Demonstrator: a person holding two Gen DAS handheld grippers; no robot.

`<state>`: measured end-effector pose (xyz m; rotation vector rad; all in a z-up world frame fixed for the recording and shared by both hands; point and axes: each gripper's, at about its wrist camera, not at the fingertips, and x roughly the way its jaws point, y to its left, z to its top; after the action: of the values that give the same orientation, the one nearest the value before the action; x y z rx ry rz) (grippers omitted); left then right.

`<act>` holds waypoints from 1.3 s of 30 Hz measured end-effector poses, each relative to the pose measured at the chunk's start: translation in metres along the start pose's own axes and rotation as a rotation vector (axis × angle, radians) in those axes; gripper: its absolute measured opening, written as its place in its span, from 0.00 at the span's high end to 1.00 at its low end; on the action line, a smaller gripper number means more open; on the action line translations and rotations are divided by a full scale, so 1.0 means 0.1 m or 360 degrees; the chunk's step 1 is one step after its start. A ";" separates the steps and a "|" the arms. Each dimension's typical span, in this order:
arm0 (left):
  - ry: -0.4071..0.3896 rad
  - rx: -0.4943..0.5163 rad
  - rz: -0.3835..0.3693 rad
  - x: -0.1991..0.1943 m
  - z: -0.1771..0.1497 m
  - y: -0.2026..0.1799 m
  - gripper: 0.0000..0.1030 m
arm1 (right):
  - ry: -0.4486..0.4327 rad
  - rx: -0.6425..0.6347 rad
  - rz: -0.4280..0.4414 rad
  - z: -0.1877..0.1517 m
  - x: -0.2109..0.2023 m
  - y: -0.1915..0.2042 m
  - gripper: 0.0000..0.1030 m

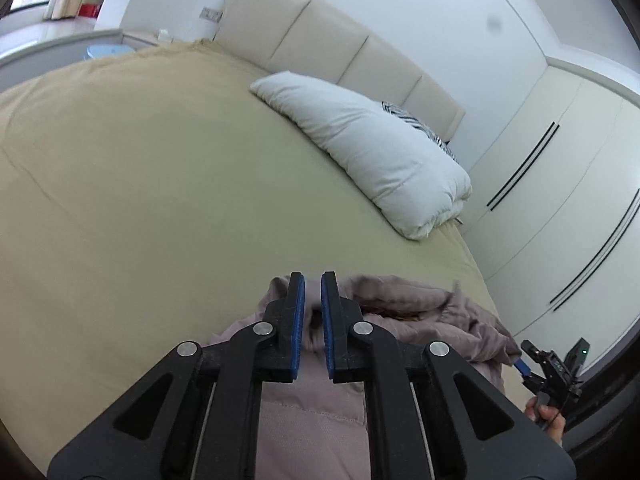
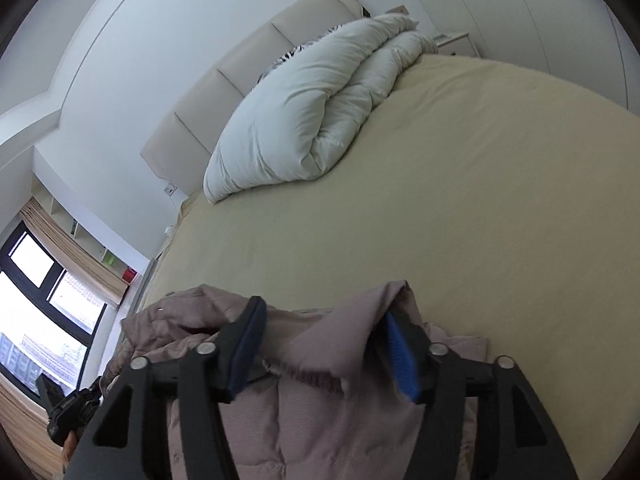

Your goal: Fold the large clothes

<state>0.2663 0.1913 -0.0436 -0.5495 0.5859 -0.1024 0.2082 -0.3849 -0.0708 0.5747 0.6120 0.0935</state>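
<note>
A mauve puffer jacket (image 1: 404, 328) lies bunched at the near edge of the bed. My left gripper (image 1: 313, 284) has its blue pads nearly together, pinching a fold of the jacket between them. In the right wrist view the jacket (image 2: 312, 400) spreads under my right gripper (image 2: 326, 332), whose fingers stand wide apart over the collar area with cloth rising between them. The right gripper also shows in the left wrist view (image 1: 548, 364) at the far right, held by a hand.
The bed has a tan sheet (image 1: 160, 168). A folded white duvet (image 1: 372, 148) lies by the beige headboard (image 1: 320, 36), with a striped pillow (image 1: 420, 124) behind it. White wardrobe doors (image 1: 560, 184) stand on the right. A window (image 2: 36, 304) is to the left.
</note>
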 end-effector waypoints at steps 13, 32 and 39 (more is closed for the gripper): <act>0.0400 0.0592 0.0152 1.25 -0.93 -1.04 0.93 | 0.0342 -0.0724 -0.0151 -0.96 0.62 1.23 0.50; 0.0416 0.0591 0.0230 2.29 -1.06 -0.66 0.93 | 0.0401 -0.0631 -0.0347 -0.79 1.60 0.71 0.57; 0.0406 0.0628 0.0245 2.37 -1.06 -0.68 0.93 | 0.0360 -0.0576 -0.0286 -0.81 1.62 0.62 0.56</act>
<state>0.4094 0.0258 -0.2000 -0.1068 0.8310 -0.1397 0.2996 -0.2533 -0.1753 0.1573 0.8415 0.0980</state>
